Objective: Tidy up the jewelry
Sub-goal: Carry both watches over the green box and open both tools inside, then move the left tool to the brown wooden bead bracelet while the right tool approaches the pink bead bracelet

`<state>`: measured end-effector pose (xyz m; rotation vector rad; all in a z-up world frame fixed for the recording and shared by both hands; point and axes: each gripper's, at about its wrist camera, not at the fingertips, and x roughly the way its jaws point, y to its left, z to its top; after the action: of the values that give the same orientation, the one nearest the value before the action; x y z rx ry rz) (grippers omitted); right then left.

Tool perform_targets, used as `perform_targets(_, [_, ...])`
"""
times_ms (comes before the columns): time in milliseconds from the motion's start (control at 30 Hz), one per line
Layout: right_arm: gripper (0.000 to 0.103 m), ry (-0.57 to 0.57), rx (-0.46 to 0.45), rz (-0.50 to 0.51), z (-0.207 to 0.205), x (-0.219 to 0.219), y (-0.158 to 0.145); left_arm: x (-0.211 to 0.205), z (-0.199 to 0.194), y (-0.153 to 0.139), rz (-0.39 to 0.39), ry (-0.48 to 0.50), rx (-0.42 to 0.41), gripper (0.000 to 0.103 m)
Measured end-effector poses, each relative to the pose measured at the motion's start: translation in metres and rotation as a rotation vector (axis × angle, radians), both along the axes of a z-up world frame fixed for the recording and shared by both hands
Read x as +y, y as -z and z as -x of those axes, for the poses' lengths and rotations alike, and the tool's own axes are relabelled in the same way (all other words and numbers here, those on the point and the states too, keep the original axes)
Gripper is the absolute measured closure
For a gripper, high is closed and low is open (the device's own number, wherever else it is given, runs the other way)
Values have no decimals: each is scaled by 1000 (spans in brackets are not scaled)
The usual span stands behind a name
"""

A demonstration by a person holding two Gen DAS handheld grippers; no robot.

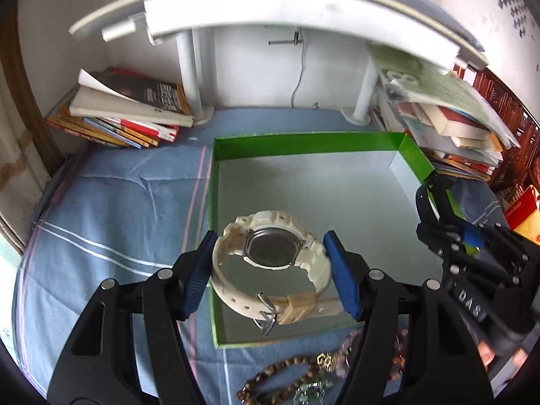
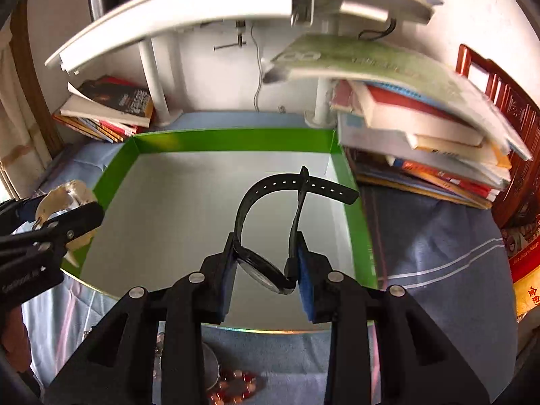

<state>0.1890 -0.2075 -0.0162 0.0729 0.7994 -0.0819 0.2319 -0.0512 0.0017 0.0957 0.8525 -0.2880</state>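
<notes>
My left gripper (image 1: 270,266) is shut on a cream-white watch (image 1: 270,253) and holds it over the left front part of the green box (image 1: 303,145). My right gripper (image 2: 266,270) is shut on a black watch (image 2: 270,209), held over the box (image 2: 233,140), its strap looping forward. The right gripper also shows at the right of the left wrist view (image 1: 449,233). The left gripper with the white watch (image 2: 64,199) shows at the left of the right wrist view.
Bead bracelets (image 1: 303,368) lie on the blue cloth (image 1: 111,209) in front of the box; red beads (image 2: 236,384) show too. Book stacks stand at back left (image 1: 125,111) and right (image 2: 422,141). A white shelf (image 1: 270,10) overhangs the back.
</notes>
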Motion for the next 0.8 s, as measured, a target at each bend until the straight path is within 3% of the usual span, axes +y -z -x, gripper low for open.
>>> perform_targets(100, [47,-7,-13,22,10,1,-3,-3,-4,9,-9,-6,14,38])
perform_targets(267, [42,-47,-65,3,47,-4,-19,5,24,-4,-41,-6,-60,22])
perform_targets(367, [42,-63,-55,-50,71,-8,-19,17,51,-7,-56,-26,-63,22])
perform_targets(467, [68,-79,1,-45,86,-4,-4,29,72,6,-38,-23,-26,22])
perform_targets(667, [69,-179,103,-76,85,23,34,52,92,43,6,-59,88,23])
perform_targets(800, [69,-182,149,-41,73,36,52,54,100,59,-35,-49,118,24])
